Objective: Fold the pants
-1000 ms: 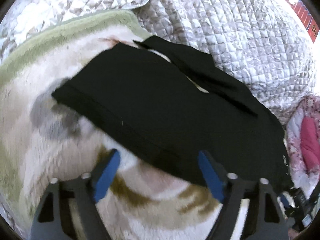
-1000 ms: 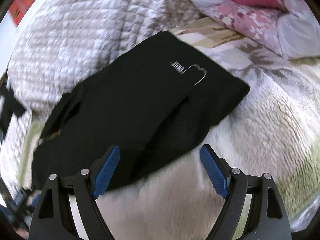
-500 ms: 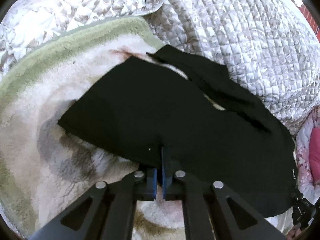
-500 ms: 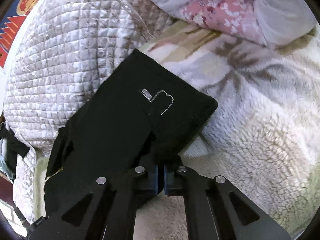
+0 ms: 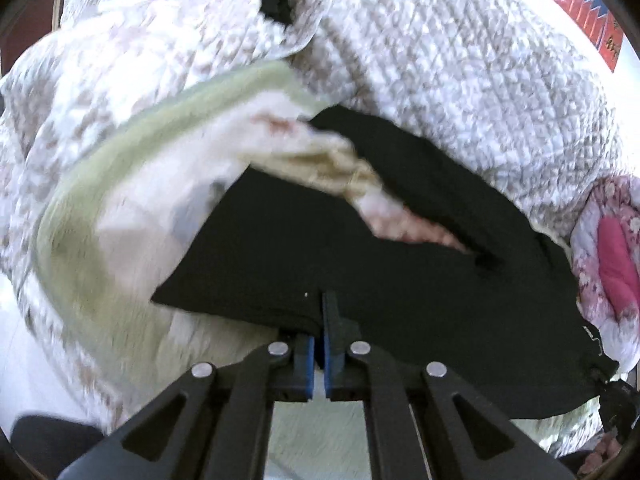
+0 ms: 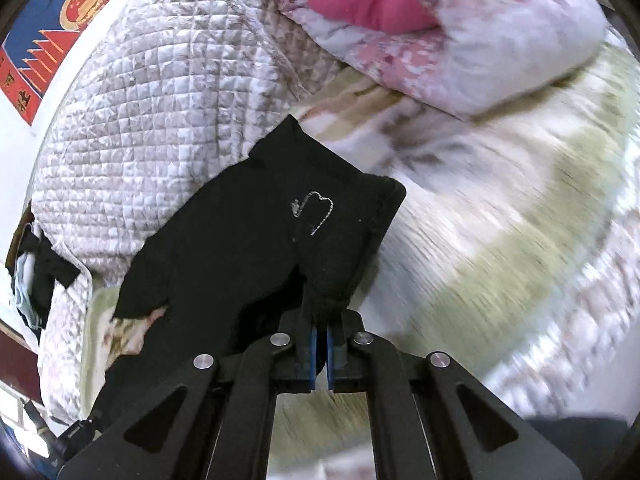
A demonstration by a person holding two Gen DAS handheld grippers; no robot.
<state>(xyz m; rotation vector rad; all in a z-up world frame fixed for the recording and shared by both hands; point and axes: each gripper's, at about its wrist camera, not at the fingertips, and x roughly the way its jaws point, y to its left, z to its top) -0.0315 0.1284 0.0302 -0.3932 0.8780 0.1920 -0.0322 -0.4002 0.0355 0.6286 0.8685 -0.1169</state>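
Both grippers point steeply down at the bed. The left gripper [image 5: 323, 320] is clamped on the near edge of the black pants [image 5: 400, 280], and the right gripper [image 6: 319, 320] pinches the edge below the stitched logo [image 6: 316, 212]. The pants lie on a fleece blanket [image 6: 500, 248], beside a quilted cover [image 5: 460, 80].

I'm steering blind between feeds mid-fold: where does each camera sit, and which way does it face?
Left wrist: on the left claw, looking forward and down along its fingers at the pants on the blanket; only the claw shows, shut on the pants' near edge.
Right wrist: on the right claw, facing forward and down at the pants near the heart stitching; only the claw shows, shut on the fabric.
Shared: pants, blanket, quilt, pink pillow.
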